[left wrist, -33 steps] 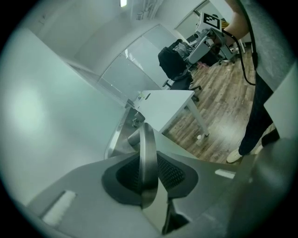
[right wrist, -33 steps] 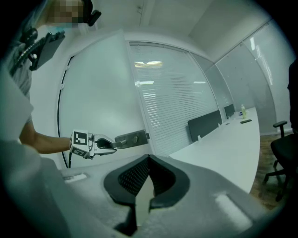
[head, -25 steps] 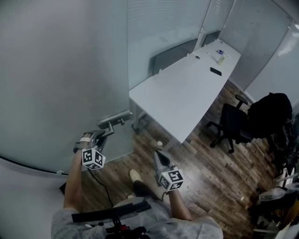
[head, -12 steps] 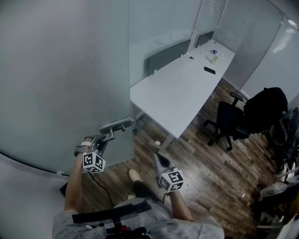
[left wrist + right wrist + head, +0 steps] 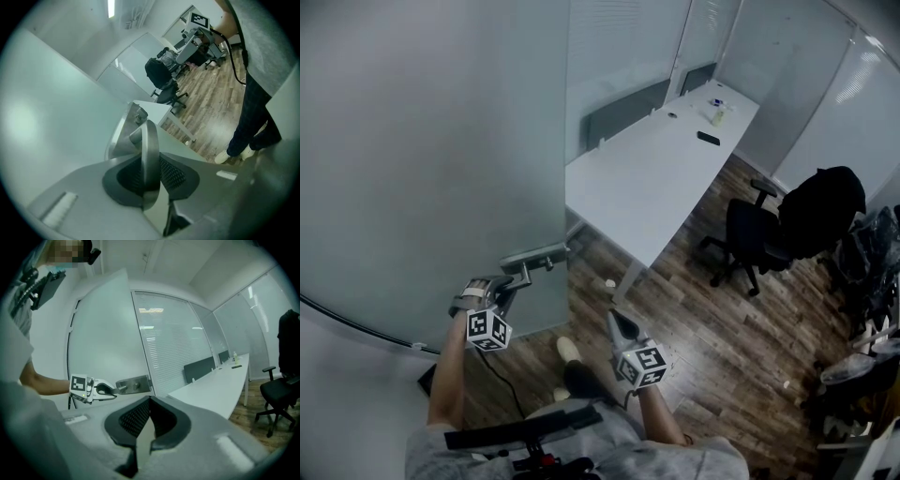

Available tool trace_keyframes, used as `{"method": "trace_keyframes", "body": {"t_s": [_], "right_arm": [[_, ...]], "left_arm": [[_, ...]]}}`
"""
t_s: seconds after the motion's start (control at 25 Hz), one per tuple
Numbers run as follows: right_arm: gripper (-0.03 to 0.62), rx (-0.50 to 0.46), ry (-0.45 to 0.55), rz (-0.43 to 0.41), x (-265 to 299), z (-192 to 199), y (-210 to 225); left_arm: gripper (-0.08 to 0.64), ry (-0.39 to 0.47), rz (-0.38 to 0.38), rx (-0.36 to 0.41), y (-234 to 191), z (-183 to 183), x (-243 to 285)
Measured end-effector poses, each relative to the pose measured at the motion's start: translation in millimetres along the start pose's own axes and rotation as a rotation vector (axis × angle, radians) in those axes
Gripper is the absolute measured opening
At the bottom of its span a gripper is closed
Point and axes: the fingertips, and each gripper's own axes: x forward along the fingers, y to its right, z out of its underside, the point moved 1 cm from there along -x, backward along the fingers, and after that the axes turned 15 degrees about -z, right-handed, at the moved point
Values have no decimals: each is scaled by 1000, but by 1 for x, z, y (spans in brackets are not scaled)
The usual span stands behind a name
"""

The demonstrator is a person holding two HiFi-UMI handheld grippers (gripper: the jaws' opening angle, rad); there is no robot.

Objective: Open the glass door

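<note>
While the glass door (image 5: 441,141) fills the left side and appears already swung partway open toward the white desk (image 5: 647,187), more travel seems left. Its metal handle (image 5: 534,256) sits at the door's right edge, clamped in the left gripper (image 5: 516,277). The right gripper (image 5: 617,319) hangs closed and empty.

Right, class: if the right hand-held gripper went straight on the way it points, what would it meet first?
Probably the glass wall with blinds, just past the edge of the glass door. The right hand-held gripper, shut, aims between the door handle and the white desk; depth is unclear.
</note>
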Motion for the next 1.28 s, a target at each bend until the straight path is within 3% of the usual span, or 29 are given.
{"method": "trace_keyframes", "body": {"t_s": [0.48, 1.28], "right_arm": [[2, -2, -2, 30, -32, 6, -20], [2, -4, 18, 83, -96, 17, -27]], "left_arm": [[86, 35, 22, 11, 19, -21, -32], [98, 22, 59, 22, 51, -31, -84]]}}
